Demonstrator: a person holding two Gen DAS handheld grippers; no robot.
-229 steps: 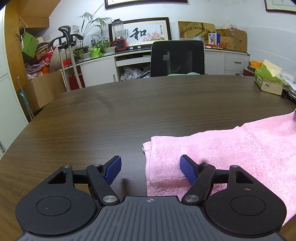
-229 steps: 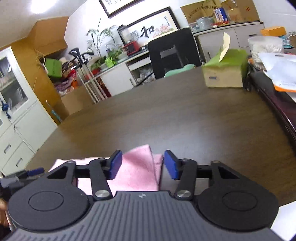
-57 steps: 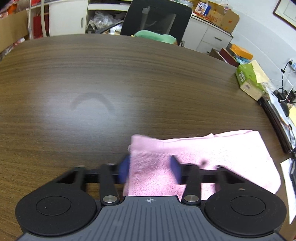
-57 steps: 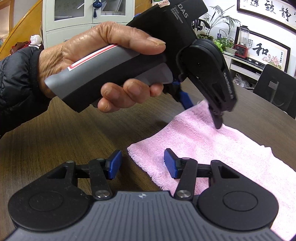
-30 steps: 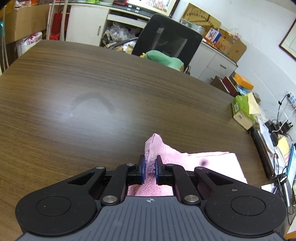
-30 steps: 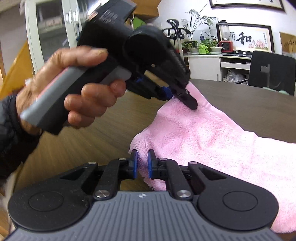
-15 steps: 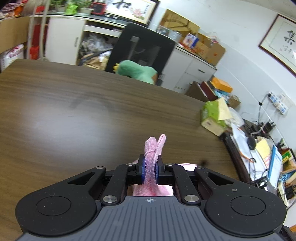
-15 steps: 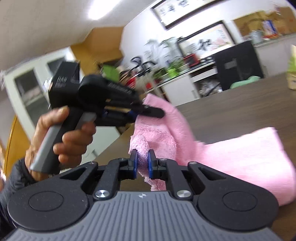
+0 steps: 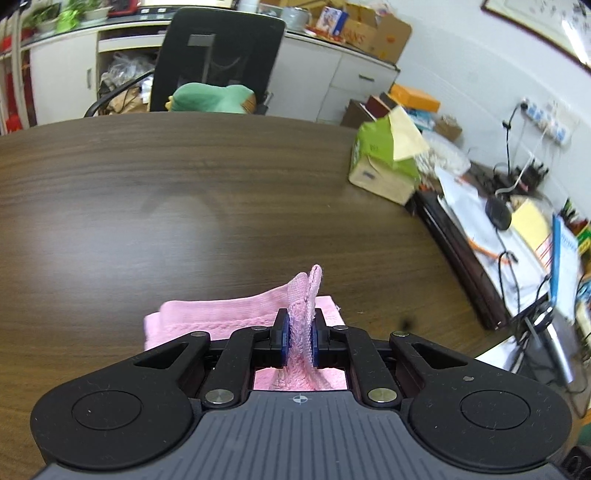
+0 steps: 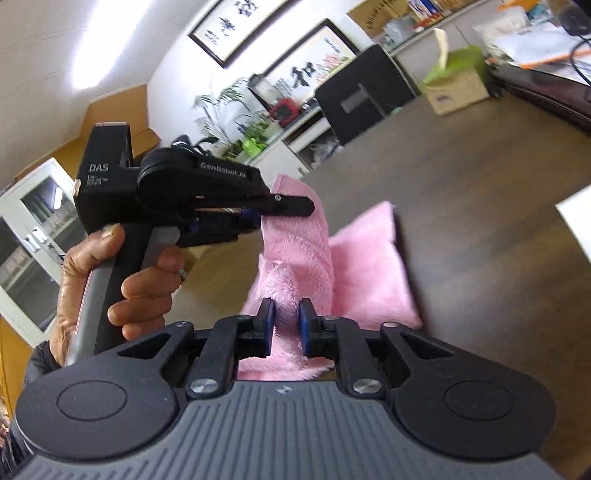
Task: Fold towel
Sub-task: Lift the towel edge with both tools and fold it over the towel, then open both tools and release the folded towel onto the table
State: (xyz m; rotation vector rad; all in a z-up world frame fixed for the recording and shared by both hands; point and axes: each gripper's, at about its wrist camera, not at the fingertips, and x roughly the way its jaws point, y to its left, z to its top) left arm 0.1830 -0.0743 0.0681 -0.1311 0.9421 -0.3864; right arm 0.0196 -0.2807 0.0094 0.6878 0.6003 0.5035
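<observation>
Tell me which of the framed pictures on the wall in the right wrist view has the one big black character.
The lower framed picture, just above the black chair. It shows one large black character with pink flowers beside it; the frame higher on the wall holds a row of several smaller characters.

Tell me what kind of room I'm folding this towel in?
Most likely an office. A dark wood table faces a black office chair, white cabinets line the wall, and framed calligraphy hangs above. Both grippers grip the pink towel.
</observation>
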